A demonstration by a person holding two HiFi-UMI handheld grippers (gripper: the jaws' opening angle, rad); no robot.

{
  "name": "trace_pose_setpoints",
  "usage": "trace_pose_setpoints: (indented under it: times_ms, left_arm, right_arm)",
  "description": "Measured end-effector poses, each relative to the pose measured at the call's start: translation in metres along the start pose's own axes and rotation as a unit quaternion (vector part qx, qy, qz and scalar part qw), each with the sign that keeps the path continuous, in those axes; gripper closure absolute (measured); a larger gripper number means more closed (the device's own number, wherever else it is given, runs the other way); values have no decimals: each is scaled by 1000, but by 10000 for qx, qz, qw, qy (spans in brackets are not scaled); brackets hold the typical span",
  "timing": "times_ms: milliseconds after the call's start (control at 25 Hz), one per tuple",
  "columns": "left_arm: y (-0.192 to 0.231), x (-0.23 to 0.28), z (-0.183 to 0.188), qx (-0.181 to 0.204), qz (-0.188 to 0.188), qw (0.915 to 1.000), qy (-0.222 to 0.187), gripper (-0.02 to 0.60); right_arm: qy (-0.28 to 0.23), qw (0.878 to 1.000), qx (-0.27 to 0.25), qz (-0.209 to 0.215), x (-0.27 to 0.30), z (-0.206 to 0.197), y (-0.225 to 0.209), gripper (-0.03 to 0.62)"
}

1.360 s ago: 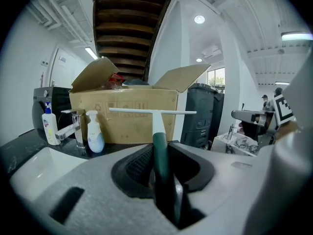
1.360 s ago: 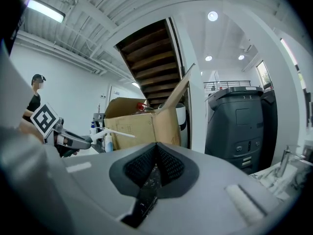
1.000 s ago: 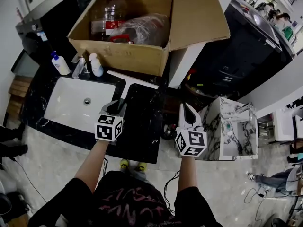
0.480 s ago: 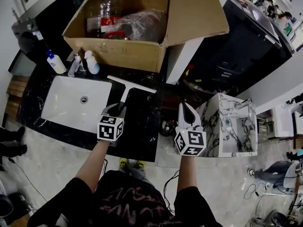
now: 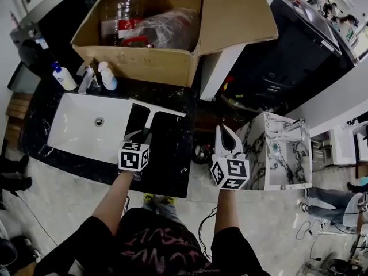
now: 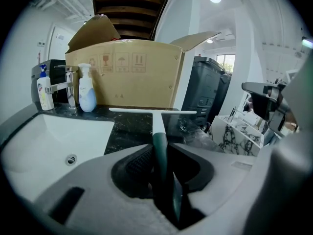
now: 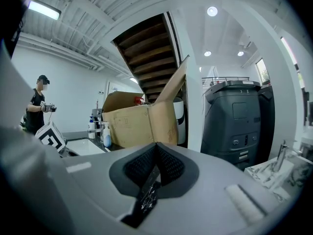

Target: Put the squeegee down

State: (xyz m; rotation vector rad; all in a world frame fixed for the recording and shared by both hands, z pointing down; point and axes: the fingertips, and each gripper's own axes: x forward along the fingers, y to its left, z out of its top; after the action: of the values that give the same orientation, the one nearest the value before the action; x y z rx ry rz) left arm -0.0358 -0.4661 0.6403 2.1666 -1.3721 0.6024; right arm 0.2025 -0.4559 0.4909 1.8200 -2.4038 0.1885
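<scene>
The left gripper (image 5: 141, 135) has sunk since a second ago, carrying the squeegee (image 5: 150, 118) down toward the black marble counter (image 5: 172, 154), just right of the white sink (image 5: 80, 131). Its jaws pinch the dark green handle, with the white blade at the far end lying crosswise; whether the blade touches the stone cannot be told. The left forearm stretches forward, gripper tipped downward. The right gripper (image 5: 228, 140) is held level past the counter's right edge, jaws together on nothing.
</scene>
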Motion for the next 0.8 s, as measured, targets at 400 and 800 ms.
trace_pose_setpoints:
  times_ms: [400,800]
  left_arm:
    - [1,9,-18,17,179,9991,376,483]
    - [1,14,-24,126,223,9984,503,482]
  right_arm:
    - [61,10000,44,-27,-1,-5,-7,591]
    - [49,9999,58,-77,-2,-5,-11,591]
